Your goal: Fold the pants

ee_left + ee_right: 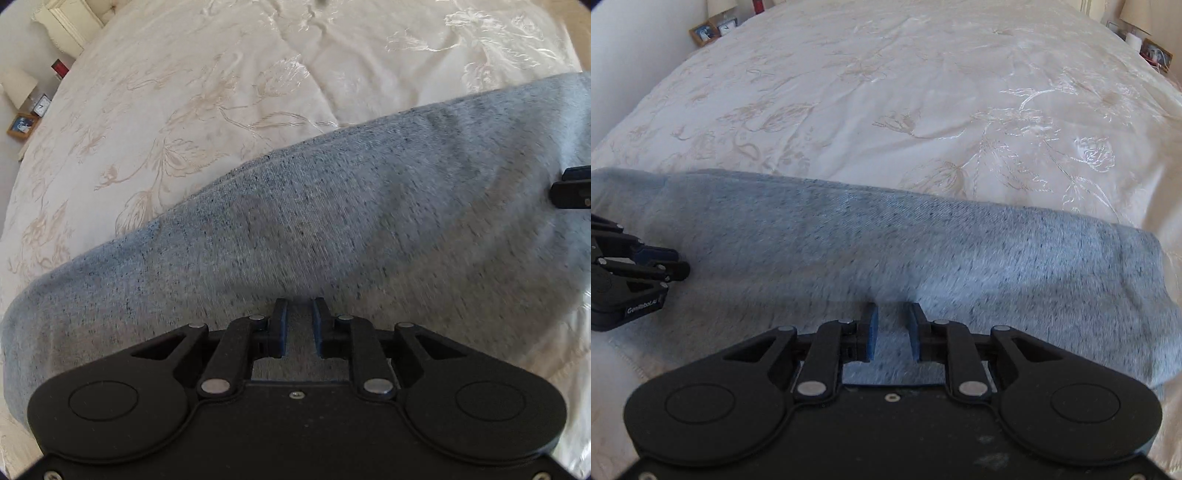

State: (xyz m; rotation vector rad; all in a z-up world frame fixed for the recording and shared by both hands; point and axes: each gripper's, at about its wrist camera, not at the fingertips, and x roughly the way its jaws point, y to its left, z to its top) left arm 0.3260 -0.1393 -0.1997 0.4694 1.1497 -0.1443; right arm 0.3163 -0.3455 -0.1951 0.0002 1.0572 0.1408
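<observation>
the likeliest fault from here is a slipped hold: the near edge of the pants point(871, 251) is seen running between the fingers of both grippers, but neither pair is pressed tight, so a lift could leave the cloth behind or take up only 1 layer. if 1 gripper is raised sooner or farther than the other, the fold is judged to come out skewed. a pull across the bed point(886, 92) could also drag the slippery embroidered cover into creases and carry the pants out of line. the motion blur on the fabric suggests movement, so a hasty closing may pinch the cover along with the cloth.

the left gripper point(298, 325) is held with a narrow gap between its blue pads, grey fabric showing in that gap; whether the cloth is actually clamped cannot be told. the right gripper point(891, 328) is set the same way, slightly apart, with fabric between the pads and no firm pinch visible.

the pants are of soft, heathered blue-grey knit, laid as 1 long band across the near part of the bed, with the cover bare beyond them. the band is flat and smooth, with a rounded, doubled-looking far edge. the 2 grippers are placed well apart along the near edge of the pants, the left one toward 1 end and the right one toward the other.
</observation>
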